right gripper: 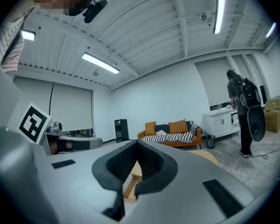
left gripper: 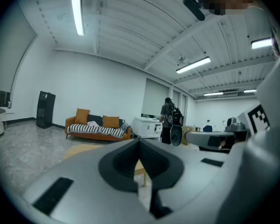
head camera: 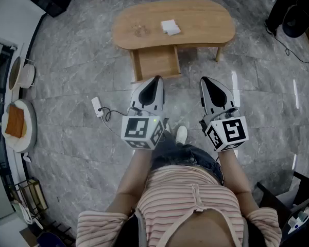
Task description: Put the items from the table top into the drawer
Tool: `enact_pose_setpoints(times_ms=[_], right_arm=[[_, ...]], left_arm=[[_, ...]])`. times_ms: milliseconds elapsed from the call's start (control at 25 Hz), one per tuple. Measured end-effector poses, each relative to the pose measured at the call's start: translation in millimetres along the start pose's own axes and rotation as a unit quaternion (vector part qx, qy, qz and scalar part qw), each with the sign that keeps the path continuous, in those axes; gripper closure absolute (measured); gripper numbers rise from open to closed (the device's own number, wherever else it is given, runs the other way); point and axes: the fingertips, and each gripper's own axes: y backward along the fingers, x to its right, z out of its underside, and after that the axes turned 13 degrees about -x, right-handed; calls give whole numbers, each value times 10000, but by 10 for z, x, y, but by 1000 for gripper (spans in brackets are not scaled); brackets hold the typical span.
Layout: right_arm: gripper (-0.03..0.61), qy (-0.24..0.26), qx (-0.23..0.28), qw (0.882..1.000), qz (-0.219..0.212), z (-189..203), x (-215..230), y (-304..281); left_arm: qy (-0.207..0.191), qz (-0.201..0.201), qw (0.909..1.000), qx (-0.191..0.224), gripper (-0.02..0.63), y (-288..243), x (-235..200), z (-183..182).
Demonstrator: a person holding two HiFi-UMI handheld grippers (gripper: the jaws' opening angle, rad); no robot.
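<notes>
Striped cloth of the person's top (head camera: 190,199) fills the bottom of the head view, with one pale shoe (head camera: 181,134) on the grey tiled floor (head camera: 82,138) just past it. Both tools are held side by side above that floor, apart from each other and pointing at the table. The left gripper (head camera: 155,81) has its jaws pressed together with nothing between them, and the right gripper (head camera: 206,81) is closed and empty in the same way (each gripper's own view shows the two pads meeting at the tip).

Left of the left gripper, a white plug with a dark cable (head camera: 97,107) lies on the floor. A short stretch of tile separates the gripper tips from the front edge of the drawer (head camera: 155,62), which stands pulled out from the near edge of the wooden table (head camera: 211,30), left of its middle.

On the table top a small white item (head camera: 170,27) lies near the middle, back from the near edge and just right of the drawer's line. Dark cables and gear (head camera: 293,19) crowd the floor beyond the table's right end.
</notes>
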Motion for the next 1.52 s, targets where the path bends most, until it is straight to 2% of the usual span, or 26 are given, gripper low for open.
enact_pose_setpoints(times_ms=[480,1000,1320,1520], right_arm=[[571,-16,12,10000,65,21,66,80],[571,-144,259,9992,-252,-115,157,40],[571,-337,201,9991,-170,-157,338,-242],[570,-384,50,9991,-193,-145,458,-594]], left_arm=[[-2,91,9999,53,600,-19,97,0],[154,-273,9994,148,601,44,-142,-81],[231,-342,9991,23,601,-210,-382,-141],[295,-316,9990,-120,601,-589,-608,-149]])
